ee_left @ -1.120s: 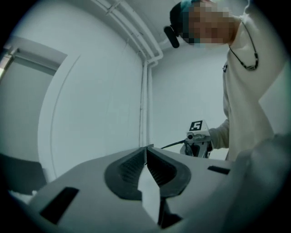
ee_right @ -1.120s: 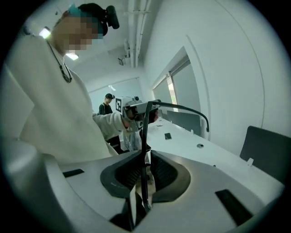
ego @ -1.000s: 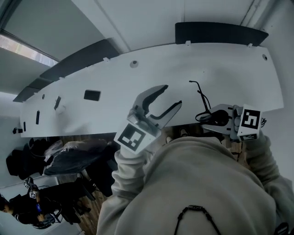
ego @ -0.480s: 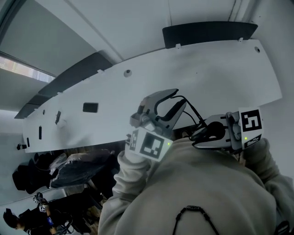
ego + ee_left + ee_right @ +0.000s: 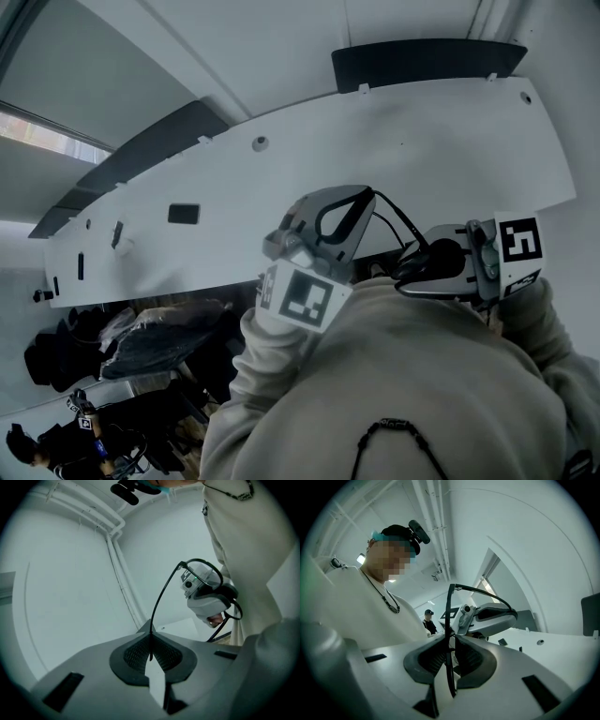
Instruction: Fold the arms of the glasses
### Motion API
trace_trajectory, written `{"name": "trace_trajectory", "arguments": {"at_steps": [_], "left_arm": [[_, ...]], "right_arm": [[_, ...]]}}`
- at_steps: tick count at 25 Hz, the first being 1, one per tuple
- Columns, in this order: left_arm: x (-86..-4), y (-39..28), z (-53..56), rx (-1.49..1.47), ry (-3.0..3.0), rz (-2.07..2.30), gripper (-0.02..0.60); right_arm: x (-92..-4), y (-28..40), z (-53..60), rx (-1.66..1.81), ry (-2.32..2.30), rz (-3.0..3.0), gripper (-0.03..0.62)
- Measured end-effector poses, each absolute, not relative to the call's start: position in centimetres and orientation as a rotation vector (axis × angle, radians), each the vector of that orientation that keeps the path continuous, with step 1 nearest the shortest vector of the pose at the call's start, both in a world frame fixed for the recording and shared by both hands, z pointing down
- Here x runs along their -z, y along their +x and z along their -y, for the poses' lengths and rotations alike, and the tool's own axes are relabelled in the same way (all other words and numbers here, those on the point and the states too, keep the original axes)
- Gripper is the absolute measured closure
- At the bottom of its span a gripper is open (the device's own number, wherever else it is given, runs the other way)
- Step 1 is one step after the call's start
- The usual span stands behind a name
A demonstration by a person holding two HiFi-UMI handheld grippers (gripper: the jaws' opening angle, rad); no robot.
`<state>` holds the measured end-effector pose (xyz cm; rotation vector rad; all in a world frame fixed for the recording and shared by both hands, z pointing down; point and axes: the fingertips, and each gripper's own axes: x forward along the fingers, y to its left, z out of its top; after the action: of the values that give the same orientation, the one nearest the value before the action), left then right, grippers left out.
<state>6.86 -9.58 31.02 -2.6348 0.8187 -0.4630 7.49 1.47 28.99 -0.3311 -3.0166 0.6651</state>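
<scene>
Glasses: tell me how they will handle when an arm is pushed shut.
The glasses look light: thin wire frame. The arm, on which the left gripper has just closed, is slender and curved, so probably springy and easily bent. Push gently.

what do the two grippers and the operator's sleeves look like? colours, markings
The left gripper and right gripper are light grey moulded plastic with curved jaws and dark, mesh-textured pads. Each carries a white cube with black square markers. The sleeves are pale beige, soft fabric.
</scene>
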Motion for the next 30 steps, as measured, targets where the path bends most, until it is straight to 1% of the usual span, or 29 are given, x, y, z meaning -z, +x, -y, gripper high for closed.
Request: {"name": "trace_trajectory", "arguments": {"at_steps": [3,18,30], "left_arm": [[-30.5,6.8,9.2,0.461,-2.659,-0.802,0.566],[-29.5,7.8,6.6,0.249,-2.966,-0.672,0.566],[-29.4,8.2,5.0,0.085,-3.143,-0.610,0.566]], "right_arm": [[-28.5,7.5,-1.1,-0.642,-0.305,3.048,0.528],[-25.2,6.9,0.0,-0.489,-0.256,3.180,0.528],[-24.7,6.6,0.0,-0.381,-0.246,3.221,0.528]]}}
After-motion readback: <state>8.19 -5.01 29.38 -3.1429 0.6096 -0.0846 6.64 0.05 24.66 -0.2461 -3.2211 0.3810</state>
